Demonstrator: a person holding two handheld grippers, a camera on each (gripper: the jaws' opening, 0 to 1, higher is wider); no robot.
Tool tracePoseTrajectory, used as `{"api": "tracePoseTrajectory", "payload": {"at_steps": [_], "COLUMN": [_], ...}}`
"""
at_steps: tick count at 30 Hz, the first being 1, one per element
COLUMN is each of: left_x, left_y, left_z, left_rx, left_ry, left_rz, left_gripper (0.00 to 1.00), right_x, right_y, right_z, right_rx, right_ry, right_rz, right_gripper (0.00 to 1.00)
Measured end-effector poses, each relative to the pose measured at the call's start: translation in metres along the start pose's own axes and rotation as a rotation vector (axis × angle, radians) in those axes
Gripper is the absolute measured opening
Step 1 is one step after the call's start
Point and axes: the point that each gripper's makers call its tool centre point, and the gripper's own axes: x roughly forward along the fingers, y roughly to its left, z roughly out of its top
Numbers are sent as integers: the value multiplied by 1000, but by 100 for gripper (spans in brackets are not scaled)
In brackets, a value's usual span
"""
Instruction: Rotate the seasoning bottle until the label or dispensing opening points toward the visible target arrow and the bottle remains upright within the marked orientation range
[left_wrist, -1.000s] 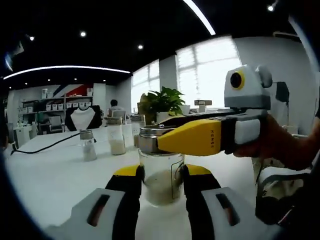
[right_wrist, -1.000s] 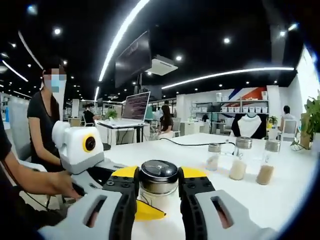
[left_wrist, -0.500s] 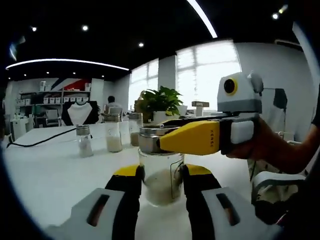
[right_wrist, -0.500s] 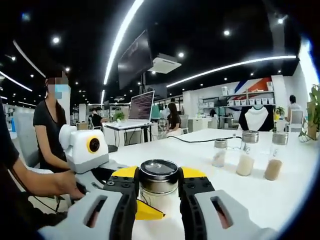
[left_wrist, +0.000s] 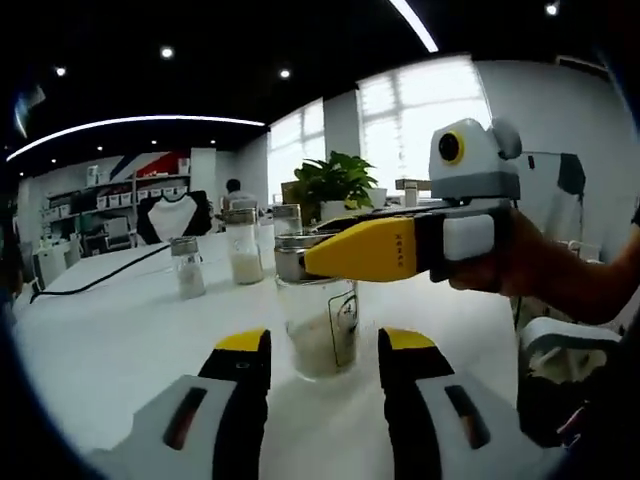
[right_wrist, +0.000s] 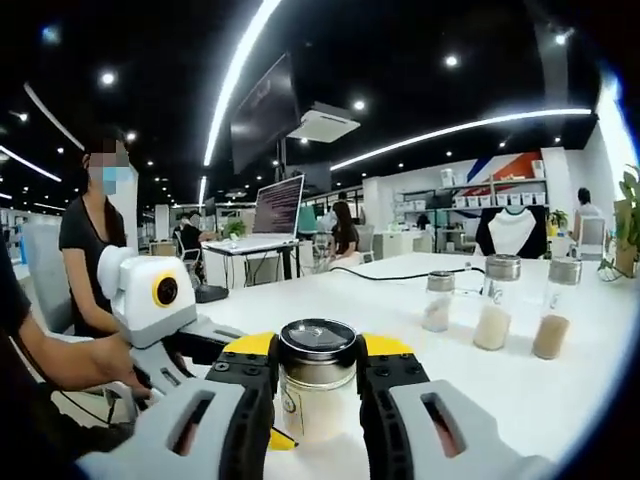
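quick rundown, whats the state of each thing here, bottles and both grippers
seasoning bottle: upright on the white table, metal cap on, partly filled with pale grains
right gripper: shut on the seasoning bottle at its cap
left gripper: open, jaws either side of the bottle, apart from the glass
three spare bottles: upright in a row, capped, untouched
laptop: open, screen lit

seasoning bottle (right_wrist: 316, 392): clear glossy glass | lid (right_wrist: 317, 341): shiny metal | table (left_wrist: 120, 330): smooth white matt

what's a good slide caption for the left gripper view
Right gripper clamps the metal cap of the seasoning bottle on the white table; left gripper open around its glass body.
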Motion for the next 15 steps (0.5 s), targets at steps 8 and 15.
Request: {"api": "tracePoseTrajectory", "payload": {"at_steps": [8, 15], "left_x": [-11, -21], "left_y": [25, 28], "left_z": [-5, 4], "left_rx": [8, -5], "left_ry": [21, -18], "left_rz": [94, 129], "left_gripper": [69, 85], "right_x": [33, 65], "right_y": [-10, -13], "right_z": [4, 11], "right_rx": [-24, -54], "right_ry": [15, 24], "right_rz": [7, 12], "right_gripper": [27, 28]}}
